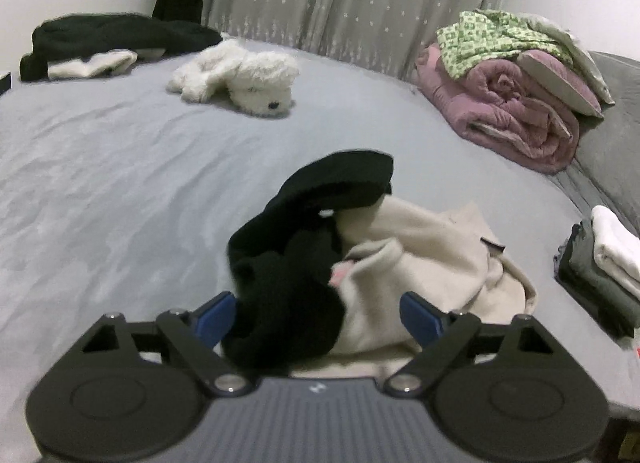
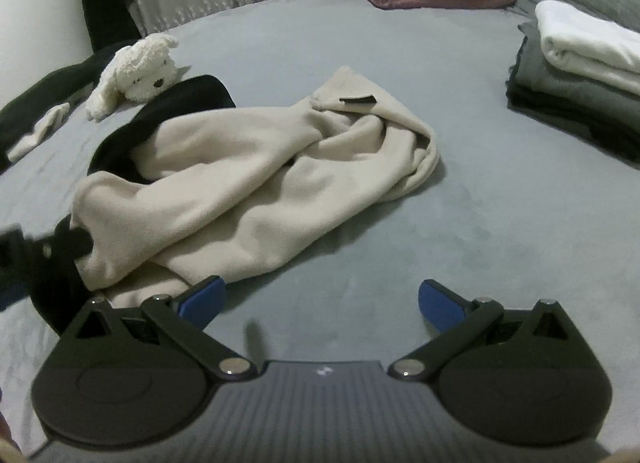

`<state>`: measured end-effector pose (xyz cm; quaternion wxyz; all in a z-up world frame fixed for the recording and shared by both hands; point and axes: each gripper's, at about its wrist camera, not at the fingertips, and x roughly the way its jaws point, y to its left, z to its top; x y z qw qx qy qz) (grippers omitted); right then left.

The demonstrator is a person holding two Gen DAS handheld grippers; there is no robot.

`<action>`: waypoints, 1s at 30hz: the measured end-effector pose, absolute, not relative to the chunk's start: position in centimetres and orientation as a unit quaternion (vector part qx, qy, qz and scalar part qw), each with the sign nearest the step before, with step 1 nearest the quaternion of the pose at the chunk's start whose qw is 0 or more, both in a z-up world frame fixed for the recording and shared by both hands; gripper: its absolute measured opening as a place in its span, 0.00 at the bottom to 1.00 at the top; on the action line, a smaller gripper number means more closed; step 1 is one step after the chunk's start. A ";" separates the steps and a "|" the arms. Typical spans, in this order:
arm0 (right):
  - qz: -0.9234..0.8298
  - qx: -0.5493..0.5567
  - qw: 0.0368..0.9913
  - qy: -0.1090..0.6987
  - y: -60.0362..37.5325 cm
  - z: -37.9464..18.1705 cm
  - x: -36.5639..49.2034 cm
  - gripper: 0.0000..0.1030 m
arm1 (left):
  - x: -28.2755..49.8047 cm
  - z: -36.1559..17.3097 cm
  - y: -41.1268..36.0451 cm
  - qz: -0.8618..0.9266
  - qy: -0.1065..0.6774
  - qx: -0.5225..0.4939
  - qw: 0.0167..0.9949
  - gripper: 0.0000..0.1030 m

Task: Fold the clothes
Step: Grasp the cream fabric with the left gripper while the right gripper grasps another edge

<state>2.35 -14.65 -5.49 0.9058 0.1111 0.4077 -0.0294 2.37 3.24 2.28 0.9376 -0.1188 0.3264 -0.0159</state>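
Left gripper spread wide, straddling crumpled black fleece garment tangled with beige fleece garment mid-bed; risks pinching both, probably. Right gripper released, empty.

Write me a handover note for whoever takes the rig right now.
Left tongs: open, straddling the black garment, not clamped.
Right tongs: open, empty, over bare bed beside the beige garment.
Black and beige lie tangled and crumpled mid-bed.
Done: folded stack at the right.
Left: separate the two, fold each; a dark pile waits at the far left by the plush dog.
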 end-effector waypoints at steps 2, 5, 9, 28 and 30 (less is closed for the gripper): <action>-0.029 0.115 0.905 0.409 -14.5 -5.5 2.5 1.00 | 2.8 2.4 2.6 -0.015 0.317 -0.111 0.942 0.83; -0.030 0.120 0.904 0.410 -14.4 -5.6 2.6 1.00 | 3.2 2.6 1.6 -0.026 0.302 -0.110 0.947 0.76; -0.034 0.125 0.902 0.413 -14.9 -5.7 2.6 1.00 | 3.6 2.4 0.9 -0.035 0.301 -0.110 0.947 0.65; -0.035 0.142 0.900 0.411 -16.9 -5.8 1.9 1.00 | -0.2 3.2 3.5 -0.092 0.298 -0.124 0.942 0.13; -0.035 0.146 0.899 0.410 -17.5 -5.8 1.7 1.00 | -0.9 3.3 4.2 -0.102 0.298 -0.119 0.942 0.13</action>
